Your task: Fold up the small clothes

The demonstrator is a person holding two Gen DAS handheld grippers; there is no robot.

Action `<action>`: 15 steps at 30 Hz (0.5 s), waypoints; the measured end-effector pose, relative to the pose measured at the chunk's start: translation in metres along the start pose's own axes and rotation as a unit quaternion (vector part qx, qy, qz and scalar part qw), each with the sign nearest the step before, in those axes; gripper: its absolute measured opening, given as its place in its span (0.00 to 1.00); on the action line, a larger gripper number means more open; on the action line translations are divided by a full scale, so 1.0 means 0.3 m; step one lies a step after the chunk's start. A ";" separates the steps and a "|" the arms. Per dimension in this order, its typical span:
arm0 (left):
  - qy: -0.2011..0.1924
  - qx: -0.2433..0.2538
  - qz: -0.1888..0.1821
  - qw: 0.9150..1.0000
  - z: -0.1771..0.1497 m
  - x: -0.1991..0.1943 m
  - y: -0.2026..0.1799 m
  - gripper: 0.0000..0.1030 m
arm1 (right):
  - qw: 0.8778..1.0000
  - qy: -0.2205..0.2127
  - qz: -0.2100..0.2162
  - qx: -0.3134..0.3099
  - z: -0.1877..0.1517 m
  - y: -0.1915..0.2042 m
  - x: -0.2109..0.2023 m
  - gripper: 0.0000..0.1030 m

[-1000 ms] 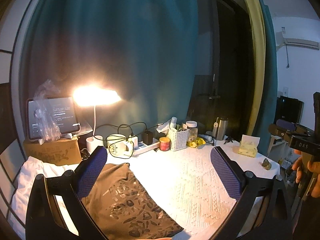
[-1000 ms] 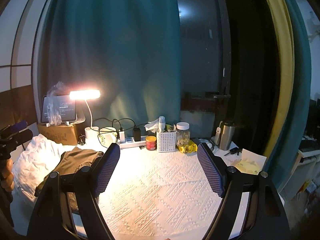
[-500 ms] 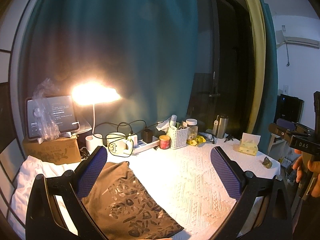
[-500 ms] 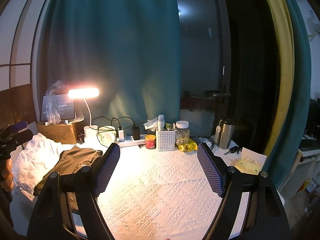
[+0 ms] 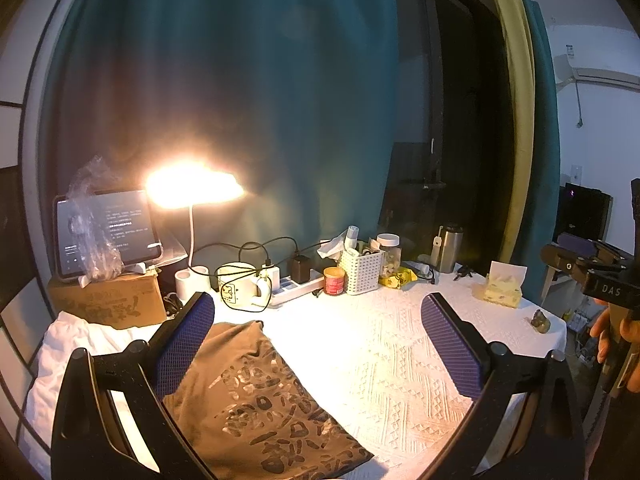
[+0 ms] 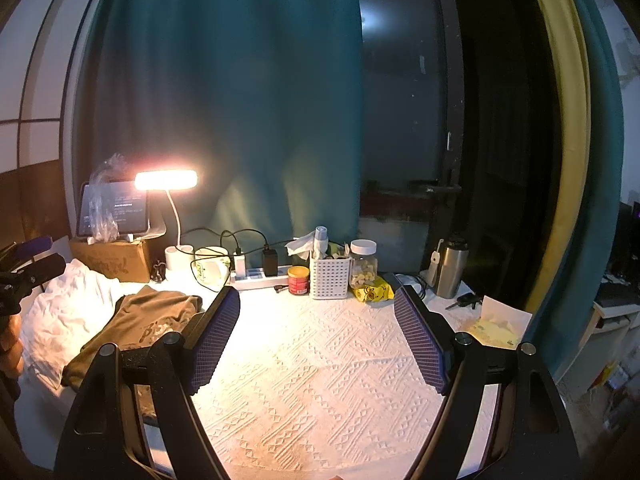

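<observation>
A brown garment (image 5: 256,400) with a shiny printed pattern lies folded on the table's left side, partly over a crumpled white cloth (image 5: 64,344). My left gripper (image 5: 316,340) hovers open above the table, its left finger over the garment's edge, nothing between the pads. In the right wrist view the same brown garment (image 6: 148,320) lies left of my right gripper (image 6: 318,332), which is open over the bare white tablecloth (image 6: 320,380). The other gripper's black tip shows at each view's edge, held by a hand (image 5: 612,344).
Along the back stand a lit desk lamp (image 5: 192,188), a tablet (image 5: 104,232) on a cardboard box, a mug (image 5: 236,284), a power strip (image 6: 260,274), a white basket (image 6: 330,276), a jar (image 6: 363,260), a steel flask (image 6: 452,268) and a tissue pack (image 5: 502,288).
Almost nothing has changed: both grippers stay open and hover in place with only a slight drift. The brown garment has not moved.
</observation>
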State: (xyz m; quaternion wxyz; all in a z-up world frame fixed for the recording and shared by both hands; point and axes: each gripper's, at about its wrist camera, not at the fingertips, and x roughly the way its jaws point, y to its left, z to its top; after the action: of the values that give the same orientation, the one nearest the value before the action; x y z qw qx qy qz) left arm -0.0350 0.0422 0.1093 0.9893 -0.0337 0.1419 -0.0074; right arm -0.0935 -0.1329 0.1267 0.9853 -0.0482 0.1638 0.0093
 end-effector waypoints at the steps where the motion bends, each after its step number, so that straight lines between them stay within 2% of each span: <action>1: 0.000 0.000 0.000 1.000 0.000 -0.001 0.000 0.99 | 1.000 0.000 0.000 0.000 0.000 0.000 0.000 0.80; 15: 0.001 -0.001 -0.001 1.000 0.001 0.001 0.003 0.99 | 1.000 0.002 0.003 -0.003 -0.002 0.006 0.002 0.80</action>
State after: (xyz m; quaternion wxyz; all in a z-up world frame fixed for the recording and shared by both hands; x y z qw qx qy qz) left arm -0.0345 0.0432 0.1095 0.9891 -0.0350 0.1429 -0.0078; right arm -0.0931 -0.1310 0.1256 0.9848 -0.0504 0.1658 0.0129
